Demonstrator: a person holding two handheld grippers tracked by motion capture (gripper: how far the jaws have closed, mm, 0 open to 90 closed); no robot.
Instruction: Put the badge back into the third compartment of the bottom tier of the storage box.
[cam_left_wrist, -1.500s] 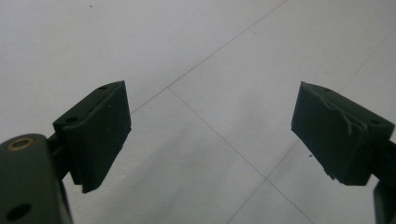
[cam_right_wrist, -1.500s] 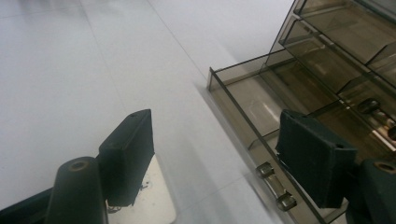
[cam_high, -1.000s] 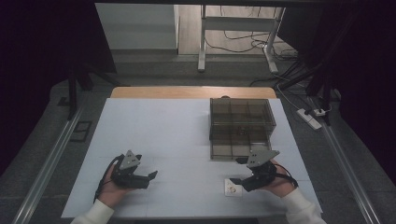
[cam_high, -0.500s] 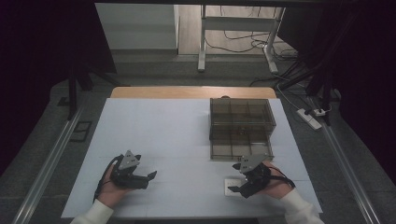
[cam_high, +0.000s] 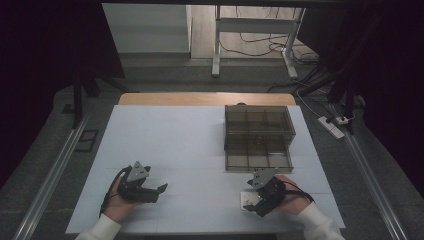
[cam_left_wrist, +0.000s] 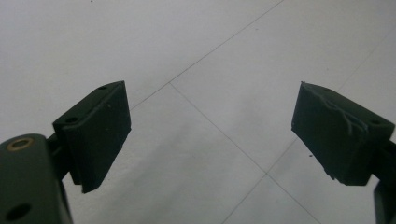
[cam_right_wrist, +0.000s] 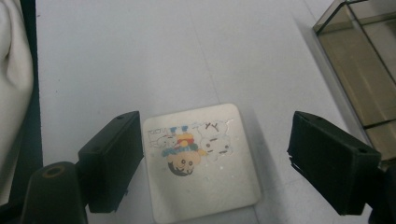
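left claw (cam_high: 161, 189): lower left of the high view, held in the person's left hand (cam_high: 117, 202), resting low on the white worktop (cam_high: 175, 140); jaws spread wide, released, with bare worktop between them in the left gripper view.
worktop: white, crossed by thin seam lines, a wooden edge along its far side.
cartoon tile (cam_right_wrist: 201, 158): small white square with rounded corners and a printed cartoon face, lying flat on the worktop at the lower right of the high view (cam_high: 248, 200).
right claw (cam_high: 260, 202): lower right of the high view; jaws have just been opening and stand wide, released, the tile between them, pads off it.
compartment box (cam_high: 257, 137): smoky clear plastic, right of centre, beyond the tile.
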